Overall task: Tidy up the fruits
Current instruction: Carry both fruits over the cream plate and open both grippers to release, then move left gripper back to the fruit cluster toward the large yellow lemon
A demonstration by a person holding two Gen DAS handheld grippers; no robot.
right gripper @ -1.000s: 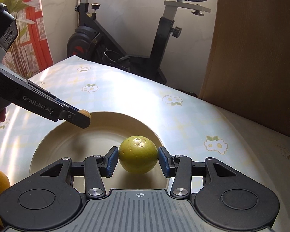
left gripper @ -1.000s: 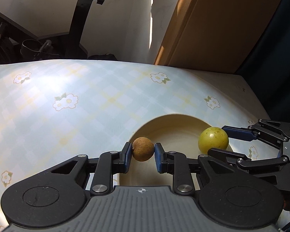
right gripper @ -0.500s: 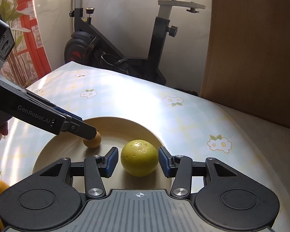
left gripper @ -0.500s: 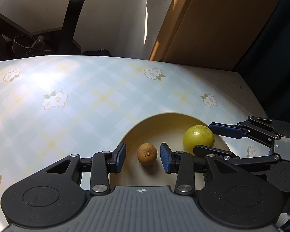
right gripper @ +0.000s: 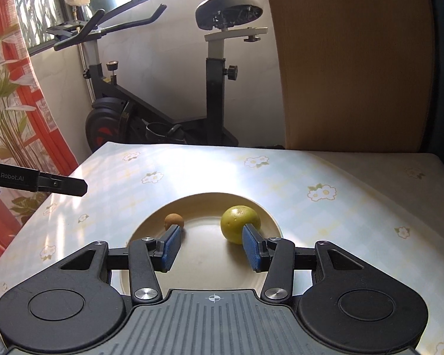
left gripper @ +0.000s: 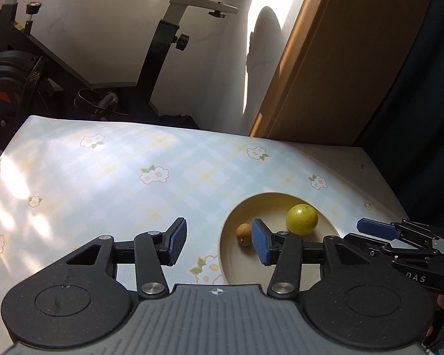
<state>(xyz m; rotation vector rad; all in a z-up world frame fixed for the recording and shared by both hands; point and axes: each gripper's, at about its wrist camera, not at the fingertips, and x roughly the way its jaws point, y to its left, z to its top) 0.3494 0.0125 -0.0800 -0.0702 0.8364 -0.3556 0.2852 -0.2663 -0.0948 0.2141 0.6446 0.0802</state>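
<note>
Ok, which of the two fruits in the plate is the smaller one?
The brown round fruit, lying left of the yellow-green fruit in the right wrist view. It is much smaller and dull brown; both rest apart on the cream plate.

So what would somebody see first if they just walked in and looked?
Probably the cream plate on the flowery tablecloth, with a yellow-green fruit on its right side and a small brown fruit on its left. Behind the table stands a black exercise bike against the wall.
</note>
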